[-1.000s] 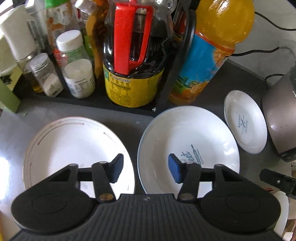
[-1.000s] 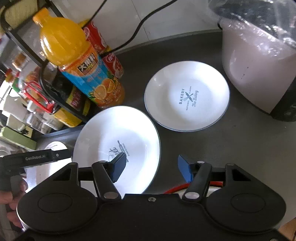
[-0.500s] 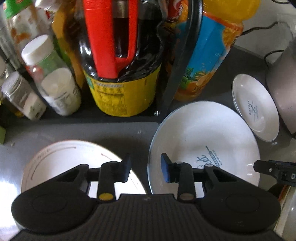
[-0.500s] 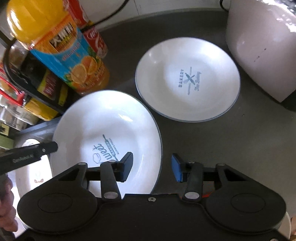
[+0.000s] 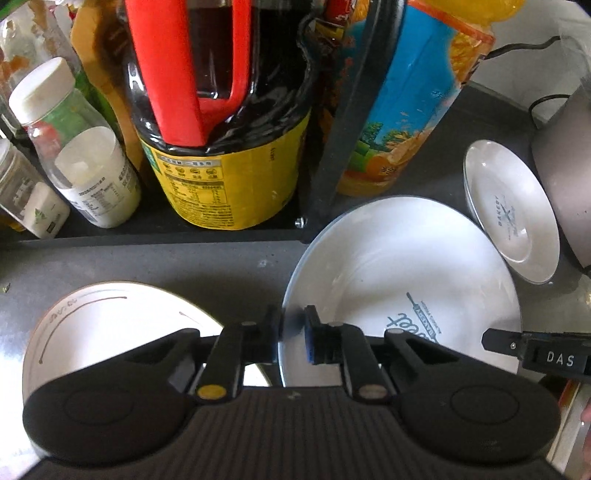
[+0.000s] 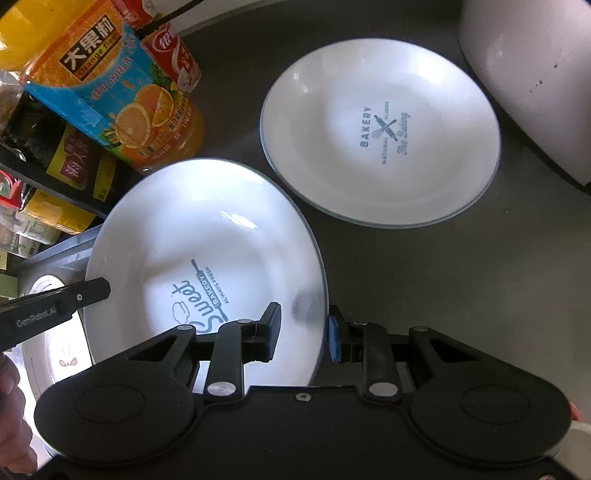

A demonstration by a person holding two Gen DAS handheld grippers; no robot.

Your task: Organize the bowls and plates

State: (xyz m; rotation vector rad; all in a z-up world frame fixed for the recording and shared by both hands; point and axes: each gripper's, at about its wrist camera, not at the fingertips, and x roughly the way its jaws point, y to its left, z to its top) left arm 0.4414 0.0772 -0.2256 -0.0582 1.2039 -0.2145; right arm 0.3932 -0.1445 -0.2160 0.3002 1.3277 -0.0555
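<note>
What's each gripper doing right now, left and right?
Left gripper: closed on the left rim of the "Sweet" plate.
Right gripper: straddling the same plate's right rim, a gap showing at the inner finger, not yet clamped.

A dark grey speckled countertop (image 6: 424, 280) is seen, lit brightly from one side. A black metal rack (image 5: 343, 122) of bottles is set against a white wall (image 5: 532, 22).
</note>
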